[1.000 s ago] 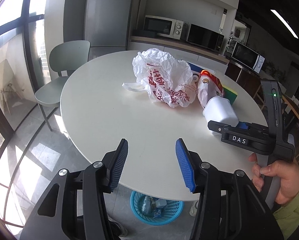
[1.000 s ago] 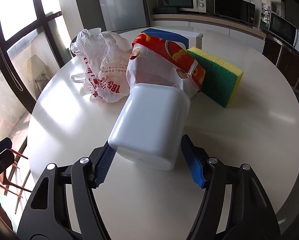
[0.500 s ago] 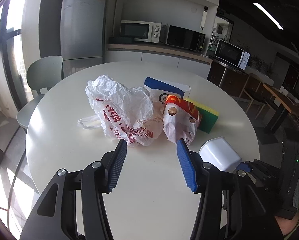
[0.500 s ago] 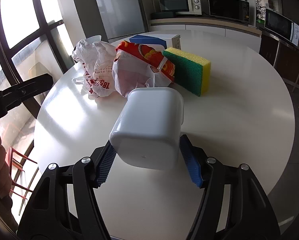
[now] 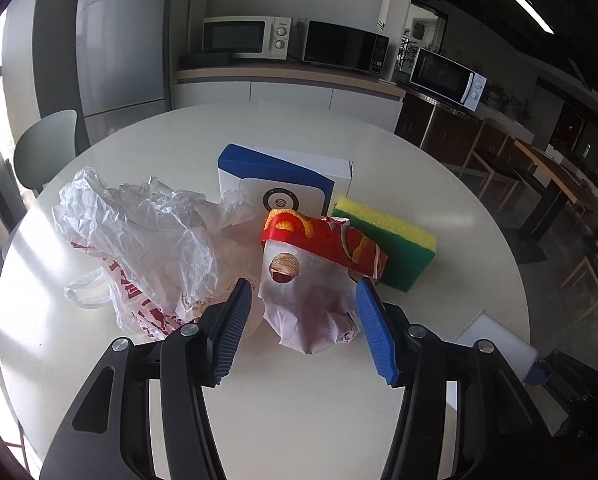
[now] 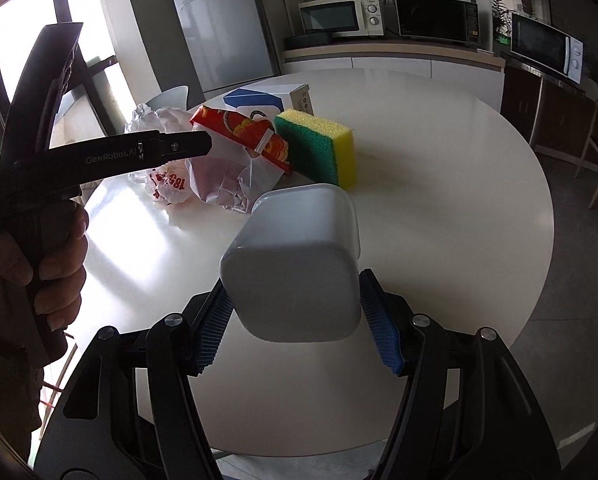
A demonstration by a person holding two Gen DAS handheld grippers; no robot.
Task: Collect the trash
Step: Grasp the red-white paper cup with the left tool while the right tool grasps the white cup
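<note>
On the round white table (image 5: 299,408) lies a red-and-white paper food bag (image 5: 311,308), crumpled at its near end. My left gripper (image 5: 303,284) is open, its blue pads on either side of that bag without pressing on it. To the bag's left sits a crumpled white plastic bag with red print (image 5: 147,240). My right gripper (image 6: 295,292) is shut on a white plastic tub (image 6: 295,256), held tilted above the table with its mouth facing away from me. The tub's corner (image 5: 495,336) shows at the lower right of the left wrist view.
A blue-and-white box (image 5: 283,176) and a yellow-green sponge (image 5: 395,248) lie just behind the paper bag. A grey chair (image 5: 45,148) stands at the table's far left. A counter with microwaves (image 5: 243,40) runs along the back wall. A hand (image 6: 55,248) holds the left gripper's handle.
My left gripper swung in from the table's near left edge toward the pile, so the paper bag now sits between its jaws. The right gripper drew back from the pile with the tub.
</note>
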